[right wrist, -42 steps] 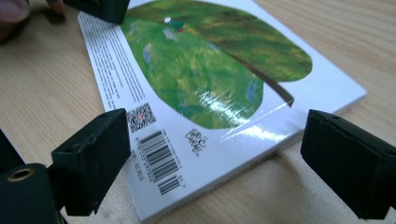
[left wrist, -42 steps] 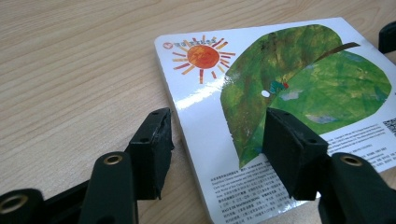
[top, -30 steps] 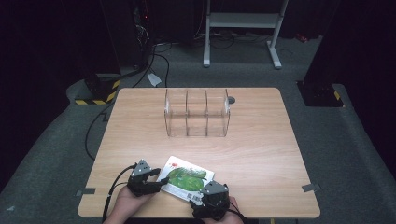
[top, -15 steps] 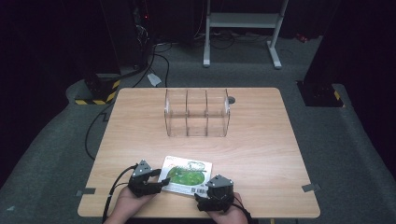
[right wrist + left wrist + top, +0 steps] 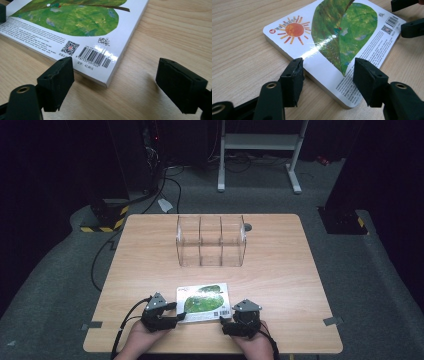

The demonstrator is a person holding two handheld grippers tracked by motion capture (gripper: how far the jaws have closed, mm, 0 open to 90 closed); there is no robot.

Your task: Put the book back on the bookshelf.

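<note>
A picture book (image 5: pixel 204 302) with a green leaf and an orange sun on its cover lies flat near the table's front edge. My left gripper (image 5: pixel 178 313) is at its left side, open. In the left gripper view the book (image 5: pixel 342 37) has its near corner between the spread jaws of the left gripper (image 5: pixel 329 75), not pinched. My right gripper (image 5: pixel 225 324) is open at the book's right front corner. In the right gripper view the barcode corner of the book (image 5: pixel 75 20) lies between the jaws of the right gripper (image 5: pixel 117 75), and they do not touch it.
A clear organiser (image 5: pixel 211 241) with three compartments stands upright at the far middle of the wooden table (image 5: pixel 280 270). A cable trails from the left gripper off the table's front left. Dark floor, cables and a white stand lie beyond the table.
The book has turned from tilted to square with the table edge. The right gripper has come off its right corner and shifted right. The left gripper has barely moved.
</note>
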